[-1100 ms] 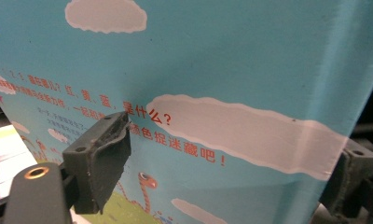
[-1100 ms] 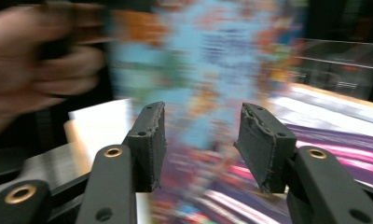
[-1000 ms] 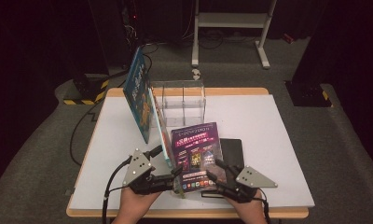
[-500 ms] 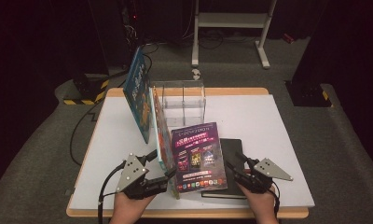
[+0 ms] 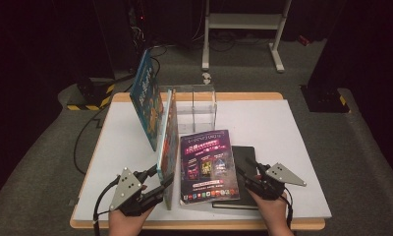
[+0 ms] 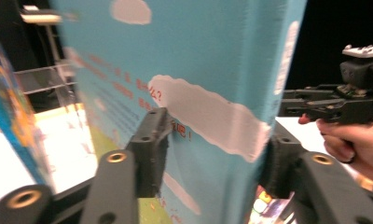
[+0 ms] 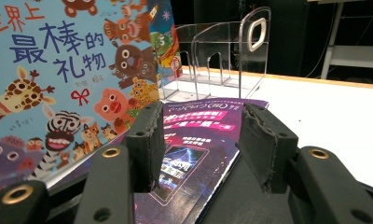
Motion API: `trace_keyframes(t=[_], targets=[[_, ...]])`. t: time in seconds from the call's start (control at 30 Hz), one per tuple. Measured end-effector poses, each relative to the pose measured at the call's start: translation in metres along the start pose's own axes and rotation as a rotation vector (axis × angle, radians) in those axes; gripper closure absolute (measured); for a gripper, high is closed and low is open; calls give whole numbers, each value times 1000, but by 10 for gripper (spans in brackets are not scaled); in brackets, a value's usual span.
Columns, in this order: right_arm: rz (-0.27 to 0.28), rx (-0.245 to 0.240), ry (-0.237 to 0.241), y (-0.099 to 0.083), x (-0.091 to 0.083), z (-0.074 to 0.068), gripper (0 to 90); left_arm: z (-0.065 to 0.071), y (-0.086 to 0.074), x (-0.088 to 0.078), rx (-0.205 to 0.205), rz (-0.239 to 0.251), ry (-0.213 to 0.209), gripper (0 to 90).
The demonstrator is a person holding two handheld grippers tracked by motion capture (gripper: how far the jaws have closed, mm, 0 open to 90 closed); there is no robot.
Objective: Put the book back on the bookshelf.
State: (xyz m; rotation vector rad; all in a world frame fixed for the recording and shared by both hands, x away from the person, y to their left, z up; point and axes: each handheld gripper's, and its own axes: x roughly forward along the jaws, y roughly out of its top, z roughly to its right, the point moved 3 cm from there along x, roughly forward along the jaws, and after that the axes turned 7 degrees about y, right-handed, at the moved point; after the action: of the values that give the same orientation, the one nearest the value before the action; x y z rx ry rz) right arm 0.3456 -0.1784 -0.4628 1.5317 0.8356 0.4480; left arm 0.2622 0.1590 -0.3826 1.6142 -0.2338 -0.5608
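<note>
A picture book [image 5: 168, 140] with cartoon animals on its cover [image 7: 58, 84] stands on edge on the white table [image 5: 293, 142]. My left gripper [image 5: 160, 178] has just been closing, and its pads [image 6: 152, 149] now press both sides of the book's blue near edge [image 6: 212, 93]. A purple magazine [image 5: 207, 164] lies flat beside it, partly on a black book [image 5: 244, 157]. My right gripper [image 5: 244, 167] is at the magazine's right edge over the black book, open, with nothing between its fingers [image 7: 268, 140].
A second blue book [image 5: 146, 101] leans upright behind the first. A clear acrylic rack [image 5: 197, 105] with dividers [image 7: 222, 51] stands at the table's back. The person's right hand and right gripper [image 6: 324, 102] lie beyond the held book. Cables trail off the table's left.
The picture book has been tipped up onto its edge and the left jaws have closed on it. The right gripper has moved right, away from the left one, to the magazine's right edge.
</note>
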Motion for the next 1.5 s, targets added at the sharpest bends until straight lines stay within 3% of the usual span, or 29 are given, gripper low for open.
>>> trace_keyframes(t=[0.23, 0.27, 0.33, 0.43, 0.6, 0.8, 0.87, 1.2, 1.5], targets=[[0, -4, 2, 0, -1, -1, 500, -17, -6, -14, -6, 36, 129, 705], [-1, -3, 1, 0, -1, -1, 500, -20, -7, -15, -16, 42, 135, 712], [-2, -4, 0, 0, -1, -2, 501, -26, -9, -17, -30, 31, 107, 692], [-3, -5, -3, -1, -2, -2, 502, -26, -9, -19, 14, 41, 167, 738], [-4, -6, -3, -1, -2, -3, 503, -34, -6, -20, 9, 49, 217, 778], [-5, -4, -4, -1, -3, -3, 503, -56, -2, -20, -69, 59, 205, 786], [-5, -2, -3, -1, -3, -3, 503, -62, -2, -21, -77, 62, 202, 786], [-13, 0, -16, -4, -7, -3, 502, -82, -5, -23, -90, 35, 179, 778], [-18, 0, -27, -6, -13, -5, 501, -85, -3, -9, -60, 47, 174, 745]])
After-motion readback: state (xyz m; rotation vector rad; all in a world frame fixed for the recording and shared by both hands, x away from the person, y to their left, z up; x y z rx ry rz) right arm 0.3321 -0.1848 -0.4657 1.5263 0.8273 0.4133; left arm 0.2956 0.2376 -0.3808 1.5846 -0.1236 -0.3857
